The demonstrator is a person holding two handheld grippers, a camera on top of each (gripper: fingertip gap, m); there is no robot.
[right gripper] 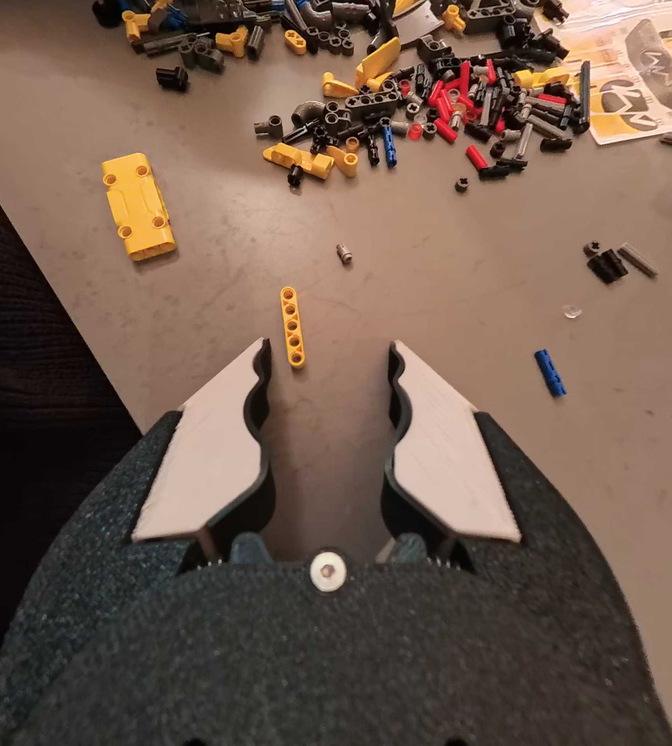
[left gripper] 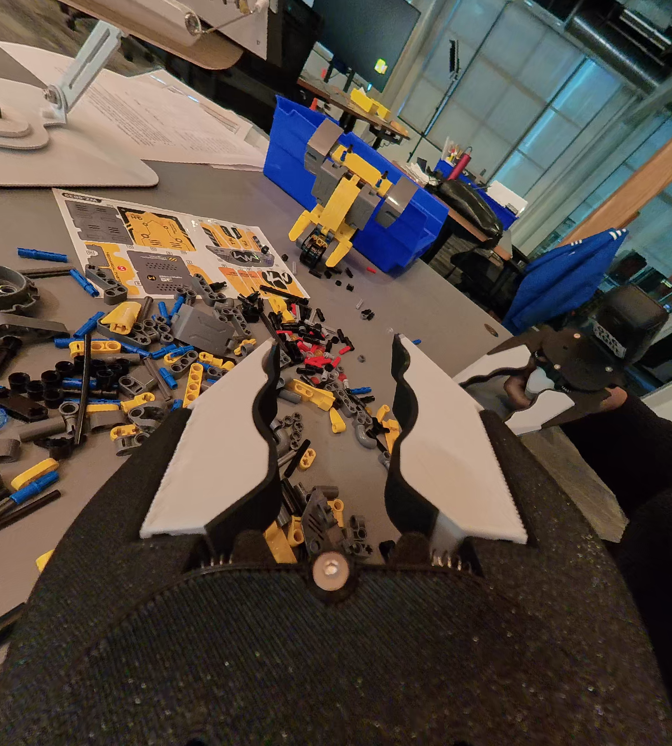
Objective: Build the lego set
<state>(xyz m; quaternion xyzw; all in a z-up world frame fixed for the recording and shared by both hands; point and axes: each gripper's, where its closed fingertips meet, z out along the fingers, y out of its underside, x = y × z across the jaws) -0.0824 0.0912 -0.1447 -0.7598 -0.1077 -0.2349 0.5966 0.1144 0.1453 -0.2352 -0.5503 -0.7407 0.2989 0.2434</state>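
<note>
behind the yellow model (left gripper: 340, 202), a blue bin (left gripper: 391, 238), contents hidden.

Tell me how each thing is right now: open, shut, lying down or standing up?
left gripper: open, empty, over the loose pieces.
right gripper: open, empty.
yellow beam: lying flat, just ahead of the right gripper.
yellow panel: lying flat, apart.
blue pin: lying on its side.
half-built model: standing upright.
sticker sheet: lying flat.
</note>
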